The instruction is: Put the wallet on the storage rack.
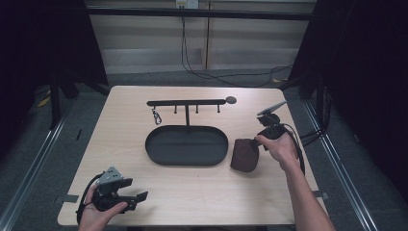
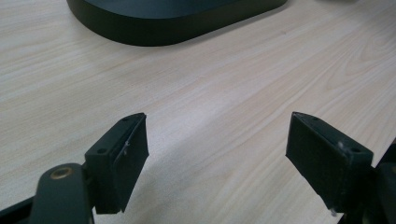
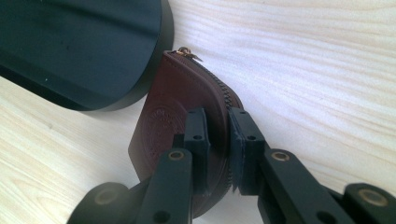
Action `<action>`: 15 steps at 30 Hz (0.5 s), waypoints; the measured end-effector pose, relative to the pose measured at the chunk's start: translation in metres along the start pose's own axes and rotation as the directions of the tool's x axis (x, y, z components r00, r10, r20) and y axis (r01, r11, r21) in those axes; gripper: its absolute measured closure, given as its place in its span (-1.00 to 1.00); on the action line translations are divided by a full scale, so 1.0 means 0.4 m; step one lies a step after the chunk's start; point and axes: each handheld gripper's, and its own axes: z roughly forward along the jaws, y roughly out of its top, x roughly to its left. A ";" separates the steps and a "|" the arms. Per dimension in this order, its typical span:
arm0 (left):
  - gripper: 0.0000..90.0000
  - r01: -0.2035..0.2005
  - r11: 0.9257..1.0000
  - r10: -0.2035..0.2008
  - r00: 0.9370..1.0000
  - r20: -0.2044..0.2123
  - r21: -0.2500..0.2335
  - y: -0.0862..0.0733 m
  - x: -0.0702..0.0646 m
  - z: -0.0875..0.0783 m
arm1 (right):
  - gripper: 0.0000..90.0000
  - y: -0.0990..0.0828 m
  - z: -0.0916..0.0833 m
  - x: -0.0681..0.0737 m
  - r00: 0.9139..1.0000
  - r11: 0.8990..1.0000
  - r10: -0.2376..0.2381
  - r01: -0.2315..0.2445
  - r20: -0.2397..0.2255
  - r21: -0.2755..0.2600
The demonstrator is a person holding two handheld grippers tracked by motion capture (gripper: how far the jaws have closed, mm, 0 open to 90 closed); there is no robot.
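1. Light wooden table (image 1: 144, 202) carries everything; landmark is the black oval metal tray with a hook rail on a post (image 1: 186, 145), at the table's middle.
2. Brown leather zip pouch, rounded at one end (image 1: 244, 155), stands on edge on the table just right of the tray, close to its rim but, as far as the high view tells, not inside it. In the right gripper view the pouch (image 3: 173, 107) shows its brass zip pull at the top, next to the tray wall (image 3: 140, 88).
3. Right gripper (image 1: 263, 135), right of the tray: jaws closed on the pouch's zipped edge, pinching it between both pads (image 3: 196, 135).
4. Left gripper (image 1: 137, 197), in front of and left of the tray near the table's front edge: jaws spread wide, nothing between them (image 2: 217, 154); idle.
5. Small key clip (image 1: 157, 117) hangs from the rail's left hook, above the tray's far-left rim.
6. Judgement: step in hand is grasping the pouch. Next move likely calls for a lift clear of the tray wall, then leftward travel over the tray; the grip is narrow, so the pouch may swing.
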 end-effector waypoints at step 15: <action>-0.54 -0.001 1.000 0.001 1.000 0.001 -0.003 0.000 0.001 -0.001 | 0.85 0.022 -0.050 0.030 0.999 1.000 -0.019 0.019 0.040 0.023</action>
